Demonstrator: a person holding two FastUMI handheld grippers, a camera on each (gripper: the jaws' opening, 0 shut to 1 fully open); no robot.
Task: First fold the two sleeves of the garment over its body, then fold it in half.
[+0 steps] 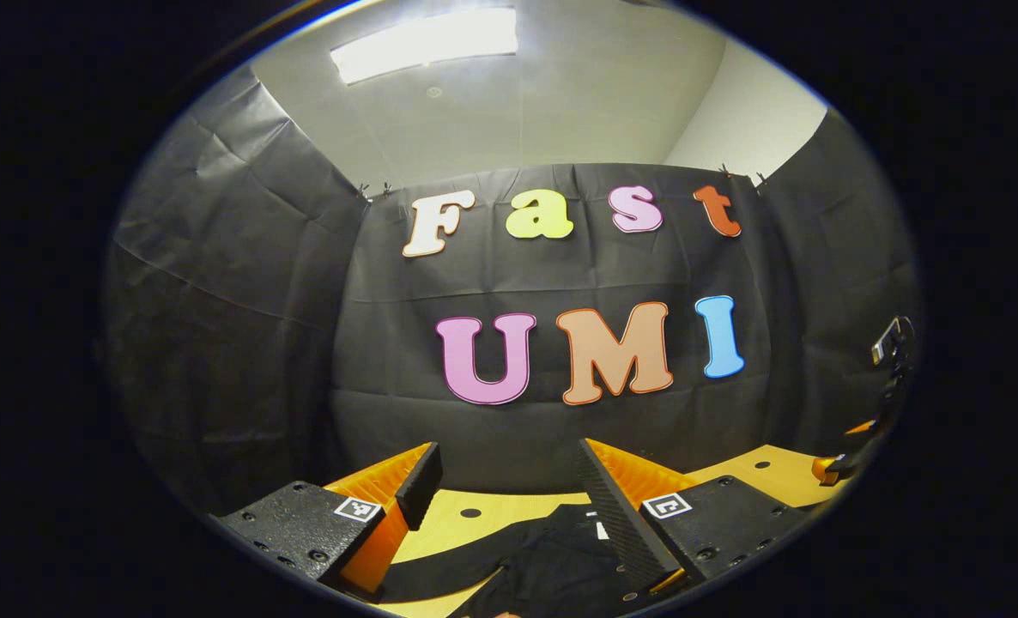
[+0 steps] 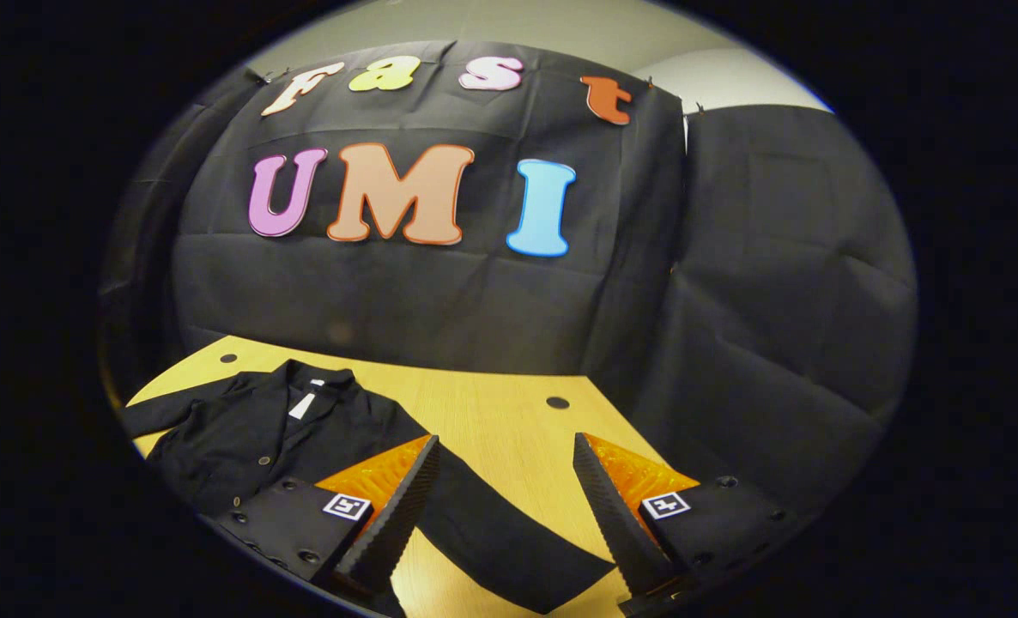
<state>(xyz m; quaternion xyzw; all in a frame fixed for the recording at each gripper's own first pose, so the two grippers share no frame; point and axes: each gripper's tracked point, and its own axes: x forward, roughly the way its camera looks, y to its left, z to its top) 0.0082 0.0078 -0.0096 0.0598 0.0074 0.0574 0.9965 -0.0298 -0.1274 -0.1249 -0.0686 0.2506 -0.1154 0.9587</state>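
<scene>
A black buttoned garment (image 2: 251, 438) lies flat on the wooden table (image 2: 492, 412), collar toward the booth wall, with one sleeve (image 2: 509, 541) stretched out sideways. My right gripper (image 2: 500, 498) hovers open over that sleeve, its fingers apart on either side of the cloth. In the left gripper view the same garment (image 1: 552, 558) shows dark between the fingers of my left gripper (image 1: 509, 489), which is open above it. The other gripper (image 1: 891, 403) shows at the far right edge of the left gripper view.
Black cloth walls close in the table at the back and on both sides. Small round holes (image 2: 557, 402) dot the tabletop. Bare wood lies to the right of the garment (image 2: 526, 429).
</scene>
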